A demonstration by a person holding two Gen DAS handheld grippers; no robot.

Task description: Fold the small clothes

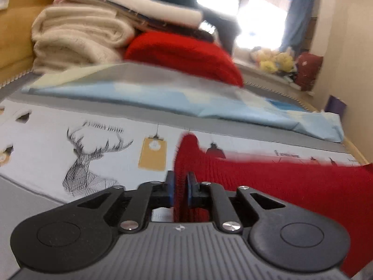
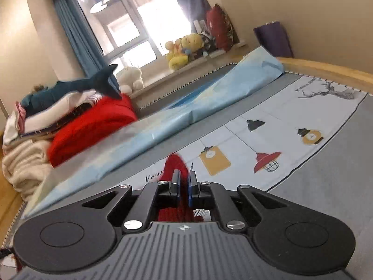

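Observation:
A small red knitted garment (image 1: 268, 182) is lifted above the printed bed cover (image 1: 70, 140). In the left wrist view my left gripper (image 1: 181, 184) is shut on one bunched edge of it, and the red knit stretches off to the right. In the right wrist view my right gripper (image 2: 184, 182) is shut on another edge of the same red knit (image 2: 173, 163), which pokes up between the blue pads and hangs below them. The garment's middle is hidden in the right wrist view.
A folded light blue sheet (image 1: 163, 98) lies across the bed behind the garment. A pile of folded blankets and clothes, with a red one (image 1: 181, 53) and a cream one (image 1: 77, 37), stands at the back. Plush toys (image 2: 184, 49) sit on the windowsill. A wooden bed edge (image 2: 326, 67) runs along the right.

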